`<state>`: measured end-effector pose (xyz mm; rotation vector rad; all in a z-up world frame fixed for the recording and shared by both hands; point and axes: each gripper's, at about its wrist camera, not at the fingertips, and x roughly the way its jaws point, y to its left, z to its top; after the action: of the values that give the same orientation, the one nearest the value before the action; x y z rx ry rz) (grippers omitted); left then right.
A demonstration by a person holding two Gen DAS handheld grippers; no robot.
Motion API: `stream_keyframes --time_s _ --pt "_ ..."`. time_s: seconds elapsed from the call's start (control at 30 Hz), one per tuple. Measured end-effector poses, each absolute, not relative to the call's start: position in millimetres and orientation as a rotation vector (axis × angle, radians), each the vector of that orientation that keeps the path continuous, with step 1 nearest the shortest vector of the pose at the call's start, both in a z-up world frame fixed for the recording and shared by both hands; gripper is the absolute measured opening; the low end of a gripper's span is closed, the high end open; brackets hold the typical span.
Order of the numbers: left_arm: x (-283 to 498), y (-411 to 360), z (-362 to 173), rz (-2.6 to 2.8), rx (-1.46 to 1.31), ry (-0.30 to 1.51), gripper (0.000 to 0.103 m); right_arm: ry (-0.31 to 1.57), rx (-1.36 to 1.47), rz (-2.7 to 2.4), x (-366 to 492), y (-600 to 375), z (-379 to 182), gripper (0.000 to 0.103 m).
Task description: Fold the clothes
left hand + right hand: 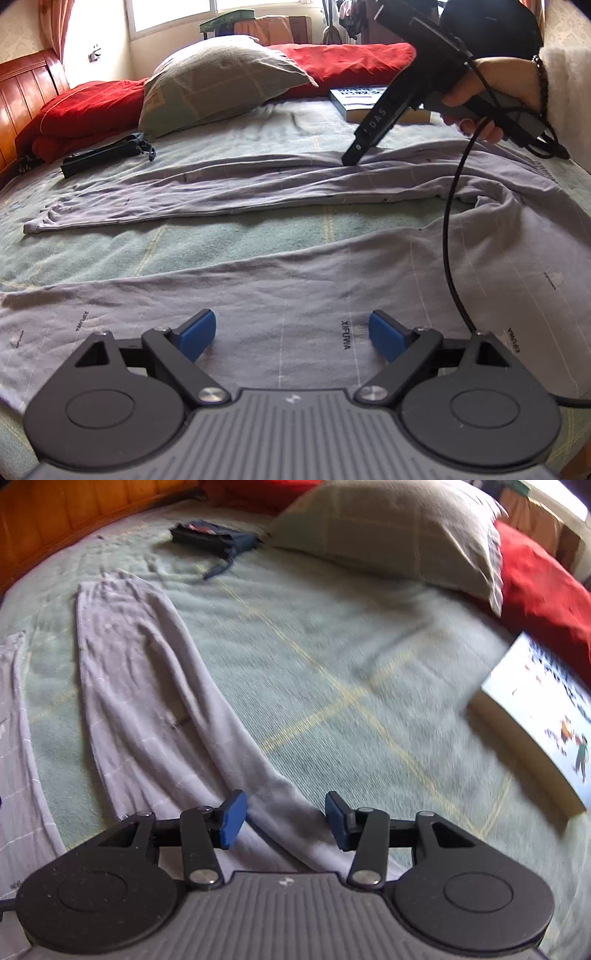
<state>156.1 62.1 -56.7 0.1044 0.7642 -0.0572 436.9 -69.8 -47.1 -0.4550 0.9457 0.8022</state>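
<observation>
Pale lilac-grey trousers lie spread on the bed with the legs apart. The near leg (295, 288) runs under my left gripper (291, 334), which is open wide, its blue pads (197, 334) just above the cloth and nothing gripped. The far leg (221, 184) stretches to the left, and a hand (480, 96) holds my right gripper (351, 156) with its tip down on that leg's upper part. In the right wrist view the right gripper (286, 819) stands half open over the edge of the far leg (147, 686); cloth lies between the pads, unpinched.
The bed carries a light green blanket (184, 243). A grey pillow (221, 81), red quilt (88, 107) and book (354, 101) lie at the far side; a dark pouch (107, 153) sits near the wooden headboard (22, 92). A black cable (448, 240) hangs from the right gripper.
</observation>
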Motion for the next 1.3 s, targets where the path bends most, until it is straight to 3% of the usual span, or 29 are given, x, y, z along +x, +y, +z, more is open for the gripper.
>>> stream_keyframes --time_s 0.33,0.57,0.73,0.83,0.9,0.97,1.3 --pt "154.7 69.4 -56.7 -0.049 0.091 0.757 0.09 0.891 -0.217 0.831 477.4 -52.5 -32.9 0.053" --pt "151.1 79.7 -55.1 -0.029 0.104 0.75 0.09 0.916 -0.315 0.881 474.6 -6.9 -59.9 0.053" --pt "149.6 87.8 -56.4 -0.025 0.095 0.755 0.09 0.828 -0.446 0.923 444.5 16.6 -66.7 0.053" --pt "149.2 88.6 -57.2 -0.026 0.089 0.754 0.091 0.794 -0.488 0.936 435.3 20.8 -68.8 0.044" --pt "148.5 88.6 -57.8 -0.028 0.09 0.753 0.091 0.794 -0.481 0.951 434.4 21.6 -68.2 0.022" --pt "148.0 89.3 -57.9 -0.03 0.085 0.752 0.091 0.791 -0.468 0.95 436.7 22.3 -65.5 0.011" --pt "143.5 99.1 -54.1 -0.038 0.037 0.744 0.091 0.819 -0.368 0.79 496.1 27.9 -68.1 0.01"
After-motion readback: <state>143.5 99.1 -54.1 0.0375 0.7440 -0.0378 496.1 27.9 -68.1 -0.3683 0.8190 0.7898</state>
